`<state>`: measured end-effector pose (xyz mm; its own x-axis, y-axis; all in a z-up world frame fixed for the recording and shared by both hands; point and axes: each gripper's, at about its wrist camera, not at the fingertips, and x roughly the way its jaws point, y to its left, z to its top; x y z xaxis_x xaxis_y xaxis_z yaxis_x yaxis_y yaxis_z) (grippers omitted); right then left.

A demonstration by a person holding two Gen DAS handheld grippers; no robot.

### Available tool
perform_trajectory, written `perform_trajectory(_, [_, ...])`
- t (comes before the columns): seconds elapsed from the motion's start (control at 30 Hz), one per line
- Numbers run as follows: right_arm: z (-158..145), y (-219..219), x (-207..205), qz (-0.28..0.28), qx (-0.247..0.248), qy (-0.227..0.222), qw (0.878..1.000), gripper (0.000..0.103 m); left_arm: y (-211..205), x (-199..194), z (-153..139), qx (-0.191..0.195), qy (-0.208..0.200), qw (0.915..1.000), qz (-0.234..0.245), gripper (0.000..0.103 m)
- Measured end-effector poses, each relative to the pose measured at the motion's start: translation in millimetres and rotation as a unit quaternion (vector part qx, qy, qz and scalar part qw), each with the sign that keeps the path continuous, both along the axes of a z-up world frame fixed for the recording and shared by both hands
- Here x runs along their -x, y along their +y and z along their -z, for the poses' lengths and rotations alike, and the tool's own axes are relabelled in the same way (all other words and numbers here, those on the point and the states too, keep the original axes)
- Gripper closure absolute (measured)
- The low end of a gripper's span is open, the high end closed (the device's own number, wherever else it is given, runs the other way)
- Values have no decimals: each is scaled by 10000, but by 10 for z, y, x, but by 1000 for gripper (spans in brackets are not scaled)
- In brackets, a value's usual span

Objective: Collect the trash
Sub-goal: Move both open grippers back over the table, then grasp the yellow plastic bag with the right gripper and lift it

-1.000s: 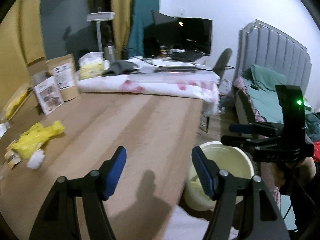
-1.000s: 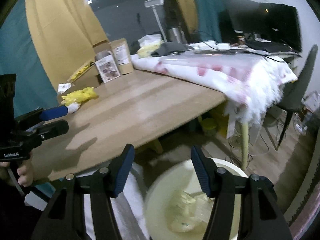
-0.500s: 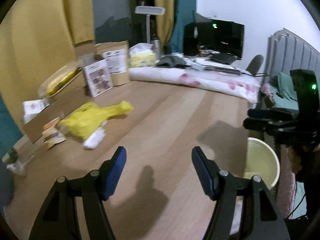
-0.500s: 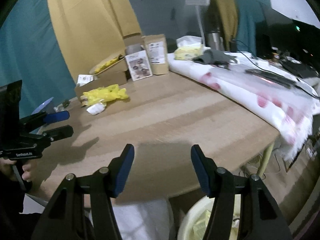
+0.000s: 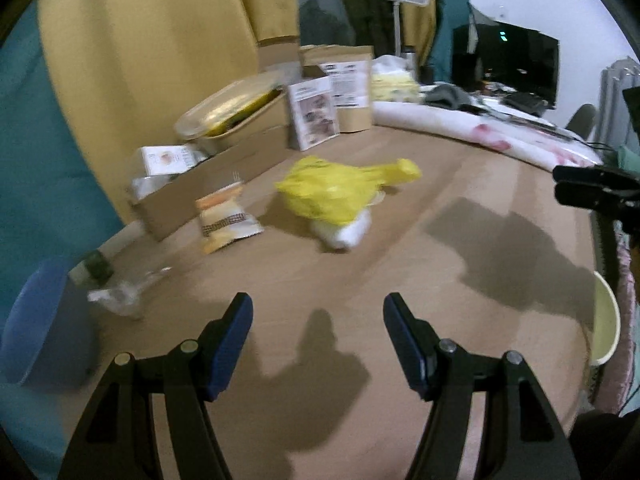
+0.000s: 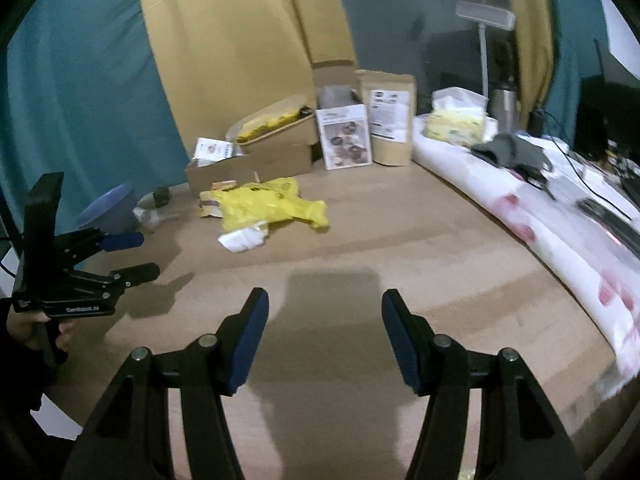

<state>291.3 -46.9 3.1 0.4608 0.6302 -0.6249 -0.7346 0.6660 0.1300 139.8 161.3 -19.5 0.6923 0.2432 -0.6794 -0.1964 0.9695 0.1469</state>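
A crumpled yellow plastic bag [image 5: 340,192] lies on the wooden table [image 5: 400,264] with a white tissue wad [image 5: 348,232] at its near end. A small snack packet [image 5: 226,222] lies to its left, and a crumpled clear wrapper [image 5: 124,292] nearer the table's left edge. The bag [image 6: 268,202], tissue [image 6: 242,238] and packet [image 6: 212,200] also show in the right wrist view. My left gripper [image 5: 318,338] is open and empty, above the table short of the trash. My right gripper [image 6: 324,332] is open and empty over the table's near part.
Cardboard boxes [image 6: 256,160], two paper pouches [image 6: 388,120] and a leaflet stand at the back. A blue bowl [image 5: 36,320] sits at the left edge. A white and red cloth [image 6: 560,216] covers the right side. The pale bin's rim [image 5: 606,320] shows beyond the table's right edge.
Both grippers swung left from the bin toward the table. The yellow bag and tissue are now closer and nearer the centre of both views. Both grippers stayed open.
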Motion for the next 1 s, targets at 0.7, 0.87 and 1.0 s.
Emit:
perform_trajectory(0.7, [23, 1039, -565, -468, 41, 295, 9985, 26, 1267, -115, 58, -674, -3, 9752, -2107, 35])
perform_trajectory(0.87, [95, 1078, -728, -408, 24, 415, 9983, 25, 1429, -238, 124, -876, 115, 9682, -2341, 35])
perform_trajectory(1.0, [141, 1147, -831, -428, 54, 449, 9981, 25, 1473, -326, 164, -1088, 238, 9632, -2445, 35])
